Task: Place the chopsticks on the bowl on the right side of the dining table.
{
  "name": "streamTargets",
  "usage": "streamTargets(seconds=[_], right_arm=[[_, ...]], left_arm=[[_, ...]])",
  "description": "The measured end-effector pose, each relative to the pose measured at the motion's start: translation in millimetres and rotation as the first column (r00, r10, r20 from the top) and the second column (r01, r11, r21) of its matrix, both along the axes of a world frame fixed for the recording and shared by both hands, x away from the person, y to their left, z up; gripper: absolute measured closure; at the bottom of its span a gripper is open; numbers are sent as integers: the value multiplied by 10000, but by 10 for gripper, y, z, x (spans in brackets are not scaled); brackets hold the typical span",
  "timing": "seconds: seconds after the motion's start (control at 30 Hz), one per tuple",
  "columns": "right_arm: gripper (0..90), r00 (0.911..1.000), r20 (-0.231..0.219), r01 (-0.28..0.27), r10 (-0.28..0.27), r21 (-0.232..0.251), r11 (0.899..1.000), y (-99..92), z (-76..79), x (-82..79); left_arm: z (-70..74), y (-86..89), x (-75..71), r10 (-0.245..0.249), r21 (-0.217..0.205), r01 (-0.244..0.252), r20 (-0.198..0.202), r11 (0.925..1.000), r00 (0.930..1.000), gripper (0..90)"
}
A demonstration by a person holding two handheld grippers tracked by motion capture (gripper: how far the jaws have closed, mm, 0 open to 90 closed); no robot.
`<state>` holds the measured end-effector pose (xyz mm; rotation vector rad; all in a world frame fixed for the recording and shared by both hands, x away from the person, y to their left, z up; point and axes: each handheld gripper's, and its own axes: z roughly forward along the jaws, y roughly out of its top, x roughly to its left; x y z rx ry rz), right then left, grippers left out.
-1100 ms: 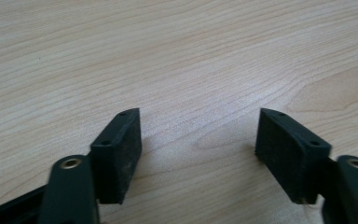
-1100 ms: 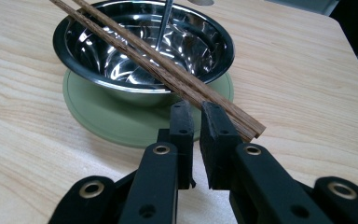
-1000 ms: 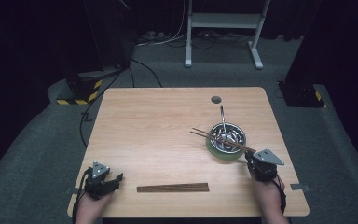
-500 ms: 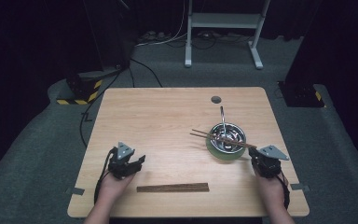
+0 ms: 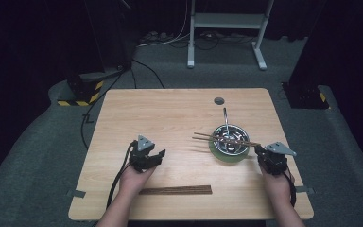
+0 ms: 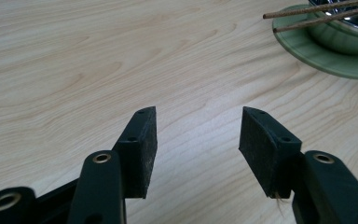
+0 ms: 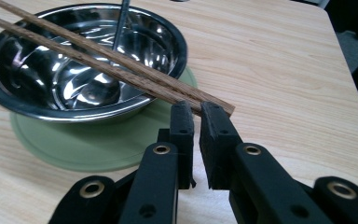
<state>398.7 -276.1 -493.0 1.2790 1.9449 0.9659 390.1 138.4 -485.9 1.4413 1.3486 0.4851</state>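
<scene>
Dark wooden chopsticks (image 5: 176,190) nearest, a straight matte pair flat and side by side near the front edge of the pale, grainy wooden table (image 5: 170,113). Just beyond, left gripper (image 5: 155,159), black with felt-like pads, jaws standing part open over bare wood, nothing between them, having just been closing a little; now up past that near pair and farther in toward the table's middle, where a second ago it sat by the front left corner. Over on the right, right gripper (image 5: 259,150), moved little from a second ago, jaws nearly together with a thin slit between the pads, tips right at the near end of a second pair of chopsticks (image 7: 102,58); whether pinching those ends, cannot tell from here. Second pair brown and speckled, slim and square-ended, lying across the rim of a shiny round steel bowl (image 7: 28,93), tips jutting out past the far side. Inside the bowl, a metal spoon (image 7: 93,91), handle rising over the far rim. Under the bowl, a smooth round pale green saucer (image 7: 98,144). Farther back, a small dark round hole (image 5: 219,100) in the tabletop.
</scene>
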Motion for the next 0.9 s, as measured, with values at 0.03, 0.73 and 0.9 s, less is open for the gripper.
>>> streamTargets(seconds=[0.03,0.73,0.9], right_arm=[[830,10000,0,0,0,0,10000,0,0,0],[838,9998,4,183,-183,-296,9994,-75,40,211],[839,9996,43,287,-286,-274,9992,-97,33,240]], left_arm=[[0,0,0,0,0,0,0,10000,10000,469],[-56,-588,190,-949,-513,946,-31,9942,9955,541],[-75,-671,243,-962,-591,957,-46,9936,9954,544]])
